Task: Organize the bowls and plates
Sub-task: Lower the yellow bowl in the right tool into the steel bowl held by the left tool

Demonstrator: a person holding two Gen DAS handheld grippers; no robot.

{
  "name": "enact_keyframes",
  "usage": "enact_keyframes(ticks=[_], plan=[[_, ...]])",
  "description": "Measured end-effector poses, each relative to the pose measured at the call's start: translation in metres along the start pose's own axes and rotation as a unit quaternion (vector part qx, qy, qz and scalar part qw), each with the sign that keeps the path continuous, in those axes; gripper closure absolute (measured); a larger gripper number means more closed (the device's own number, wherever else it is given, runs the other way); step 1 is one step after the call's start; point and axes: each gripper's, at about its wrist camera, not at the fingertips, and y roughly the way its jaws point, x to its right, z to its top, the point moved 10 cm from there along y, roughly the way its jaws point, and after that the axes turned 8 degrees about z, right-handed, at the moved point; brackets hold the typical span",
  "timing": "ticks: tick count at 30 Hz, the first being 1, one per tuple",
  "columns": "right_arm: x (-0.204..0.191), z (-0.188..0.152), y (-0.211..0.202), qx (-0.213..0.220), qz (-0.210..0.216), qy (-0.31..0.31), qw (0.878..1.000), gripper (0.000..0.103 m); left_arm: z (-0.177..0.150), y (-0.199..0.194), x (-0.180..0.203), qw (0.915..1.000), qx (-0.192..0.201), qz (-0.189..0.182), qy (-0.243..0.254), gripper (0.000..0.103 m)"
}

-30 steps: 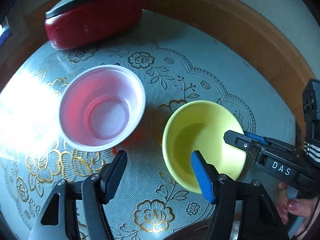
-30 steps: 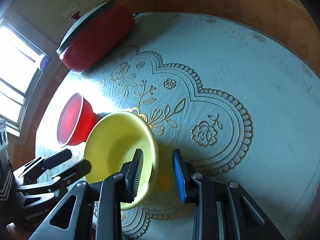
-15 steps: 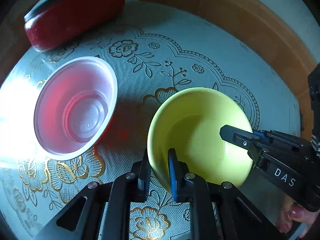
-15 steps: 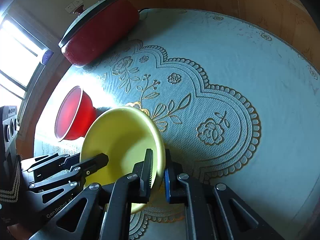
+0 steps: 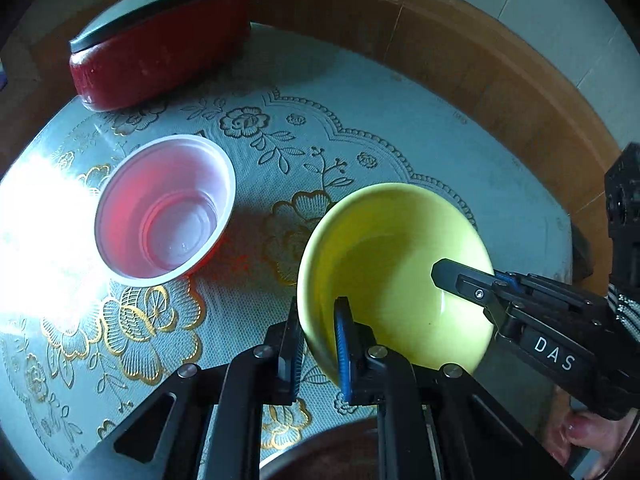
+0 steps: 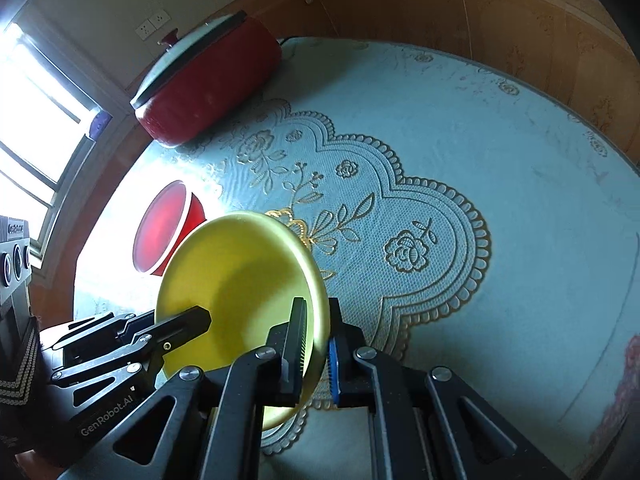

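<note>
2 grippers, left (image 5: 318,344) and right (image 6: 318,350), each pinch the yellow bowl's (image 5: 394,268) rim on opposite sides, probably to carry it level toward the red bowl (image 5: 166,210) at left.

A second earlier both grippers stood open around the yellow bowl (image 5: 394,276). The left gripper (image 5: 318,344) then closed on the bowl's near rim, one finger inside and one outside. The right gripper (image 6: 316,346) closed on the opposite rim likewise. The bowl went from sitting flat on the table (image 6: 520,200) to tilted, and its rim stood higher against the red bowl (image 5: 164,210).
</note>
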Motion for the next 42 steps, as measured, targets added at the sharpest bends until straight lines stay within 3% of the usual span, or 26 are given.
enact_keyframes(ticks=[8, 20, 28, 42], plan=[[-0.018, -0.012, -0.032, 0.019, 0.005, -0.005, 1.0, 0.095, -0.016, -0.045, 0.005, 0.9993, 0.036, -0.009, 0.005, 0.089], [-0.047, -0.051, -0.064, 0.023, 0.01, -0.013, 1.0, 0.095, -0.057, -0.092, 0.001, 0.9984, 0.054, -0.019, 0.006, 0.089], [-0.059, -0.084, -0.065, 0.012, 0.015, -0.009, 1.0, 0.095, -0.097, -0.091, -0.005, 0.9994, 0.031, -0.018, -0.001, 0.089], [-0.059, -0.127, -0.056, -0.011, 0.005, 0.0, 1.0, 0.095, -0.139, -0.081, -0.007, 0.9998, 0.012, -0.011, 0.013, 0.088]])
